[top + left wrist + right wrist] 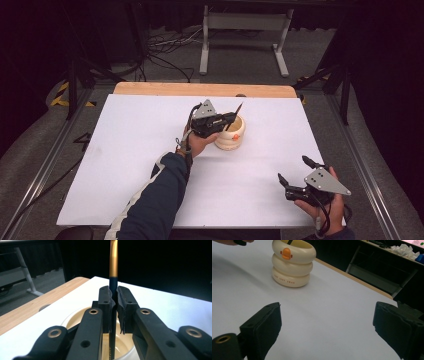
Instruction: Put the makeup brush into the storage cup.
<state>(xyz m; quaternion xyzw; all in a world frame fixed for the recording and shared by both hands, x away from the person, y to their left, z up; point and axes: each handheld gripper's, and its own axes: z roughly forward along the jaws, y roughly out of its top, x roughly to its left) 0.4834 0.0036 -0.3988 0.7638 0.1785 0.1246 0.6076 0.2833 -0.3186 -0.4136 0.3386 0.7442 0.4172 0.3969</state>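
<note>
Item: pen (113, 270), long axis upright, clamped in my left gripper (227, 120) directly above cream holder (231, 134), frame centre. Right gripper (295, 172) gaped empty, lower right.

white table top (125, 165) | wooden edge (150, 89) | grey floor (240, 55)

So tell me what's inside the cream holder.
A dark pen with a gold upper part, clamped by the left gripper, has its lower end inside the holder. The gripper hides the holder's bottom.
</note>
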